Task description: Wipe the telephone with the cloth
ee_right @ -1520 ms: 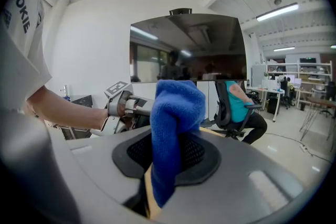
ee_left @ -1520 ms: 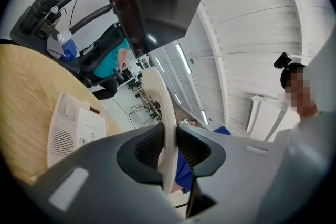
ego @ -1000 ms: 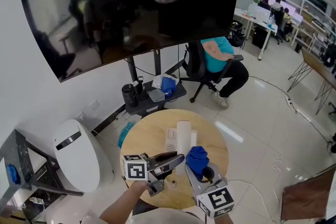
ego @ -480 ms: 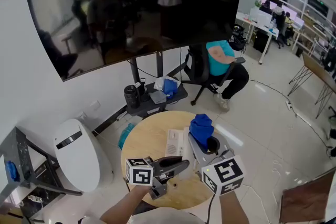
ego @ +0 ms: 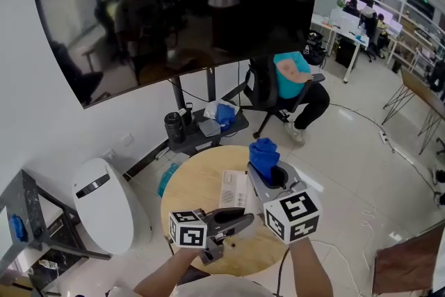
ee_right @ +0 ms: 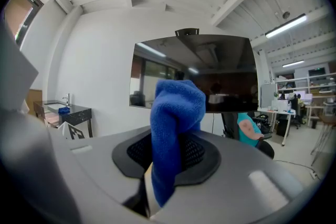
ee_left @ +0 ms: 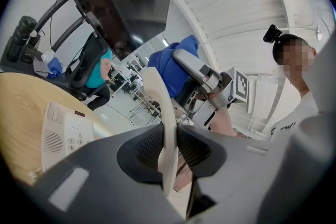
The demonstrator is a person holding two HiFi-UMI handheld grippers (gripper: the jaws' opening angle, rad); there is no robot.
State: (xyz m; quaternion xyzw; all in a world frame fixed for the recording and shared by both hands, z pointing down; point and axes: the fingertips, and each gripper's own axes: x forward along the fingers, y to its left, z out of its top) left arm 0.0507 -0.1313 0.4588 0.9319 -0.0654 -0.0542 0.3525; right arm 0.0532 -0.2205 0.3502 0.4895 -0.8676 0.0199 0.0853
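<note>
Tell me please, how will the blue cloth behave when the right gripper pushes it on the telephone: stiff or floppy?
Probably floppy: the blue cloth bulges and folds over above the right gripper, which pinches it. Its fuzzy pile suggests it is light and not slippery, so it should likely drag rather than slide.

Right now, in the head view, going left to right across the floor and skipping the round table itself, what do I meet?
White rounded appliance → low black stand → seated person in a teal top → white desk → brown-topped table at the right edge.
</note>
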